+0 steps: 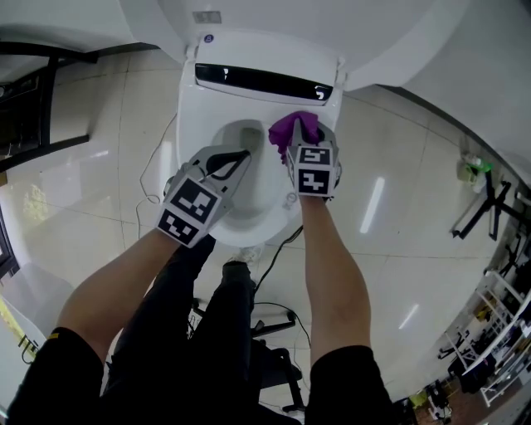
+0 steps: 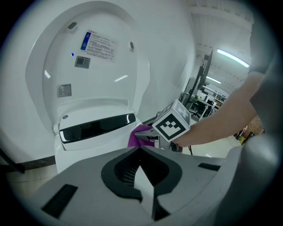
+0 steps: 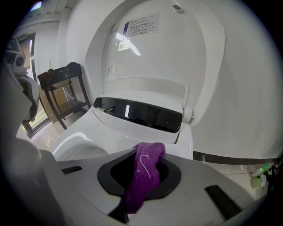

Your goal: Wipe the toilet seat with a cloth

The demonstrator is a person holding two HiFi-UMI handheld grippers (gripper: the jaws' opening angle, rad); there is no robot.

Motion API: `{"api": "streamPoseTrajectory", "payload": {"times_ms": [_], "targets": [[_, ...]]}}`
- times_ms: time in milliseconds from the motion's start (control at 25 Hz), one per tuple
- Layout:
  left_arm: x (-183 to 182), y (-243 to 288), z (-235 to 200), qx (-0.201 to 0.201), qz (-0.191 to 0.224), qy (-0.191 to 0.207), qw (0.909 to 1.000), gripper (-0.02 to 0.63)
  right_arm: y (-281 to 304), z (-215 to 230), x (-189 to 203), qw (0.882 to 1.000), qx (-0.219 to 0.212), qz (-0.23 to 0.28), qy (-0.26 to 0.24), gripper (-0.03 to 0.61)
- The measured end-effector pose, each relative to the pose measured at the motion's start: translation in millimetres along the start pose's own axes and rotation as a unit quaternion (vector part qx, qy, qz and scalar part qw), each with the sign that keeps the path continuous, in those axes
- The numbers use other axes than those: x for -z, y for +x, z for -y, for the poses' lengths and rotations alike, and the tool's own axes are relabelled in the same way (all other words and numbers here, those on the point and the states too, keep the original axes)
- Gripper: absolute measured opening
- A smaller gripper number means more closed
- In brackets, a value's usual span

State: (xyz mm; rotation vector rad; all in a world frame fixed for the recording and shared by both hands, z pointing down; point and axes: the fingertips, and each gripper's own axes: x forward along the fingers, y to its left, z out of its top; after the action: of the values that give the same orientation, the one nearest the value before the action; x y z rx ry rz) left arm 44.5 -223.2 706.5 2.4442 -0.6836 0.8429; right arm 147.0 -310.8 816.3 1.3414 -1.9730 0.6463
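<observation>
Toilet lid [image 1: 290,17] is up at the top of the head view, and the seat [image 1: 189,145] is down around the bowl [image 1: 241,137] at upper centre. The right gripper [image 1: 300,143] sits just right of frame centre. Its jaws are clamped on a purple cloth [image 1: 292,128], which bunches out past the tips at the seat's rear right, just below the black panel [image 1: 261,81]. The right gripper view confirms it: the cloth [image 3: 143,170] is pinched in the middle of the closed jaws and hangs down at bottom centre, with the seat [image 3: 79,132] off to the left. Whether the cloth actually touches the seat cannot be told from any view. The left gripper [image 1: 236,159] hovers over the bowl just left of centre. In its own view the jaws of the left gripper [image 2: 140,150] meet at the tips with nothing between them. That view also shows the cloth [image 2: 135,137] and the right gripper's cube [image 2: 172,126] just above centre. Progress: the cloth is in hand and at the seat, so wiping looks to be starting or under way at the rear right. No streaks or wet marks show, so what is already wiped cannot be judged. The front arc and the left side of the ring likely remain.
</observation>
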Motion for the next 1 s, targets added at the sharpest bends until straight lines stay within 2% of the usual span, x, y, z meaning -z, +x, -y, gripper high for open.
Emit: {"api": "streamPoseTrajectory", "payload": {"times_ms": [240,440,680,1000], "targets": [[-12,-23,10,-0.014,0.013,-0.004,0.9998,-0.018,-44,-19,-15,1.000,-0.012,0.024,0.005,0.041],[-36,-66,32,-0.033,0.035,-0.001,0.9988,-0.018,-115,-34,-27,0.999,-0.013,0.045,-0.001,0.041],[-71,-143,75,-0.056,0.067,0.007,0.9961,-0.018,-247,-51,-61,0.995,-0.012,0.100,0.010,0.041],[-106,-254,176,-0.065,0.121,0.046,0.9895,-0.018,-448,-62,-74,0.985,-0.002,0.172,0.014,0.040]]}}
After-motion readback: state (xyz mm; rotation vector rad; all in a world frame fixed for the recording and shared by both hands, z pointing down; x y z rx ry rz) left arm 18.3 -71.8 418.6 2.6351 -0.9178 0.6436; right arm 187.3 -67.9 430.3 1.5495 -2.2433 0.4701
